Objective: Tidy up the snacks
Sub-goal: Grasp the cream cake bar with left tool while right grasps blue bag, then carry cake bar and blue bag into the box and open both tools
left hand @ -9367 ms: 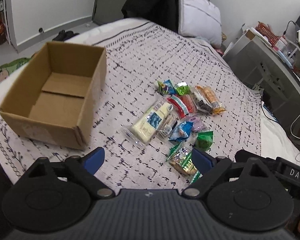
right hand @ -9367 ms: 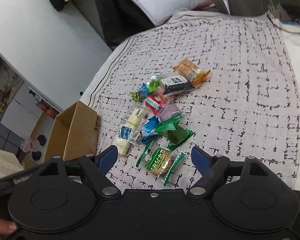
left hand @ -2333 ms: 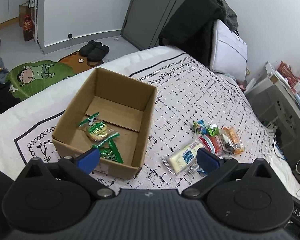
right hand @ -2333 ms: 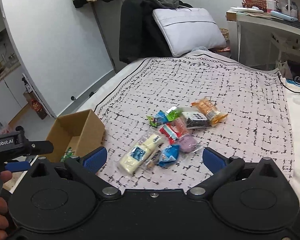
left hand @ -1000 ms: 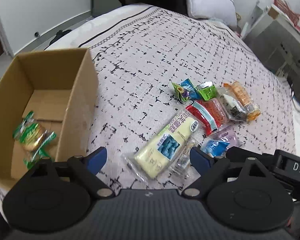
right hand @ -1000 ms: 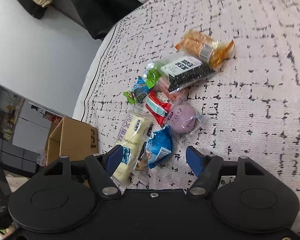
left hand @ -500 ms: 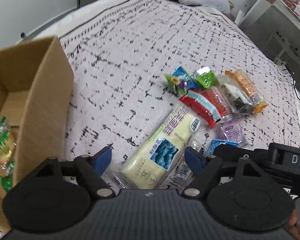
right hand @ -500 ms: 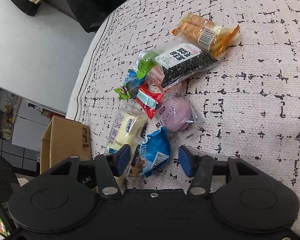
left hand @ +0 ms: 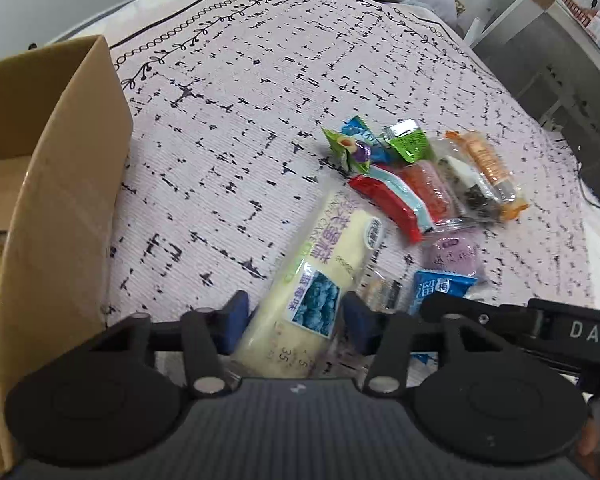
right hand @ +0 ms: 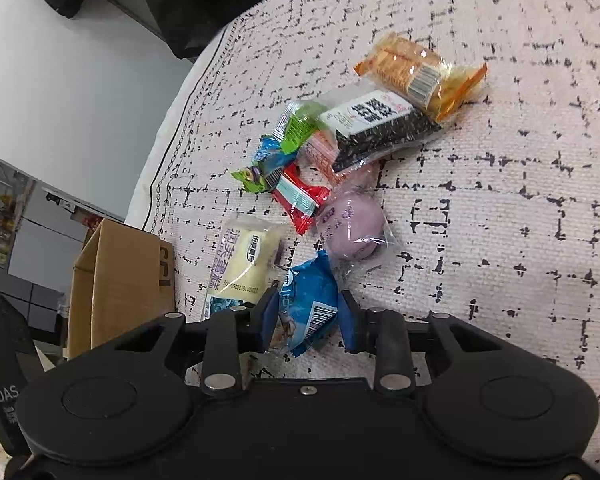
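A pile of snack packets lies on the patterned bedspread (left hand: 228, 128). My left gripper (left hand: 296, 320) has closed its blue pads around the near end of a long pale yellow cake packet (left hand: 332, 248), which still lies on the bed. My right gripper (right hand: 306, 316) has closed its pads around a blue snack packet (right hand: 312, 300), also resting on the bed. The cardboard box (left hand: 60, 184) stands at the left with green packets inside. It also shows in the right wrist view (right hand: 116, 280).
Beyond the grippers lie a purple round snack (right hand: 352, 224), a red packet (left hand: 388, 204), a black-and-white packet (right hand: 380, 124), an orange cracker pack (right hand: 412, 72) and small green and blue candies (left hand: 368, 148). A desk (left hand: 560, 64) stands past the bed's right edge.
Both grippers came down onto the pile and narrowed from wide open. The left one has closed around the yellow cake packet, the right one around the blue packet.
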Motion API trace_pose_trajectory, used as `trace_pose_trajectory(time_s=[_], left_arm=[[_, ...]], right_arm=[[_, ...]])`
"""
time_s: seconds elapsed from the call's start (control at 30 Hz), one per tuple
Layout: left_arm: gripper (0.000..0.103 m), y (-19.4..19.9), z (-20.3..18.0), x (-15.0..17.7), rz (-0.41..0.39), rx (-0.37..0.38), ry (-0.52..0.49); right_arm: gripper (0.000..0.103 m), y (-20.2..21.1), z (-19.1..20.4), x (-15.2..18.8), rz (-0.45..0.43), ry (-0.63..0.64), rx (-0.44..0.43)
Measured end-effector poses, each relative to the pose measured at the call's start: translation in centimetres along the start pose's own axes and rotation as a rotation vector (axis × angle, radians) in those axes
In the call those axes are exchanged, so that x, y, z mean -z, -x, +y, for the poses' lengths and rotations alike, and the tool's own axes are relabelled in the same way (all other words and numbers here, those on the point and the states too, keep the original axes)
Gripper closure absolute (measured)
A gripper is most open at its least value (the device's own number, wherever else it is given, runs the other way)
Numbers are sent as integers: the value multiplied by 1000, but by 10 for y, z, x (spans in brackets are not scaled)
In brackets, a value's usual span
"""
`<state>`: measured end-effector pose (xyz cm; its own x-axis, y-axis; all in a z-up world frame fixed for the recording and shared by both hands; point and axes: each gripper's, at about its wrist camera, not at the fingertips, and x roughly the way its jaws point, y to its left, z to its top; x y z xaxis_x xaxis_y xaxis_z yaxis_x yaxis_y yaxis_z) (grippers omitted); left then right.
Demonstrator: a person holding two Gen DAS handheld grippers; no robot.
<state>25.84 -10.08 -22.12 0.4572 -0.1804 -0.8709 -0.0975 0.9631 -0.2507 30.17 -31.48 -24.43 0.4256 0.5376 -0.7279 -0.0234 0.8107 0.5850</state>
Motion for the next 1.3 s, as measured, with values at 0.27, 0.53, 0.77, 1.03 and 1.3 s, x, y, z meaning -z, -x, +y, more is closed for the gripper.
trace_pose_trajectory(time_s=[0.27, 0.53, 0.77, 1.03, 1.3], left_arm=[[65, 21, 7, 3, -29, 29, 52], [66, 68, 9, 0, -123, 93, 76], [66, 113, 28, -12, -224, 152, 137], [66, 138, 47, -14, -280, 146, 170], [66, 155, 70, -20, -339, 108, 248]], right_arm=[[71, 20, 9, 7, -58, 52, 10], [72, 40, 22, 11, -85, 84, 2], [72, 58, 52, 22, -138, 90, -40], [72, 63, 88, 22, -165, 134, -88], [72, 58, 120, 21, -166, 173, -126]])
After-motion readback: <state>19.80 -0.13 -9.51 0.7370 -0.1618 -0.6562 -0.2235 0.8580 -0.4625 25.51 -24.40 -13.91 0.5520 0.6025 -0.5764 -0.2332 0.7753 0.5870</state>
